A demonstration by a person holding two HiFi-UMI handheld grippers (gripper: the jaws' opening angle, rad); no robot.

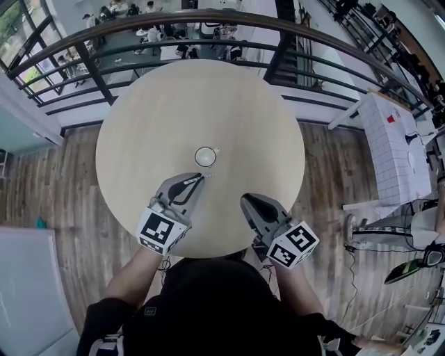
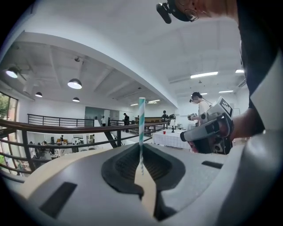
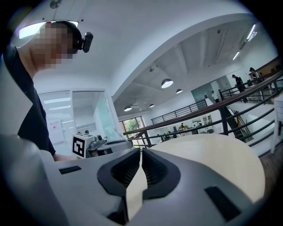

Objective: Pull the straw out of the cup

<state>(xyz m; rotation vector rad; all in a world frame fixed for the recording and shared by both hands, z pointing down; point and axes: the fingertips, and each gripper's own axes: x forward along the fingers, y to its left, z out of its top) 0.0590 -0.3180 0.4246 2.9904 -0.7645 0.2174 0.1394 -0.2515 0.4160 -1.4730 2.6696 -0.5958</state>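
Left gripper pinches the striped straw; its long axis is upright and its lower end hangs free. The paper cup stands just beyond these jaws, on the far side. Right gripper is pressed together and empty, farther from the cup.

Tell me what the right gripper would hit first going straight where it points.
Likely nothing near: the right gripper aims over the table, seemingly above the cup, toward the railing; depth is unclear.

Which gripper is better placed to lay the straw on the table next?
Left: the left gripper is shut on the striped straw, held upright; the right gripper is shut and empty.
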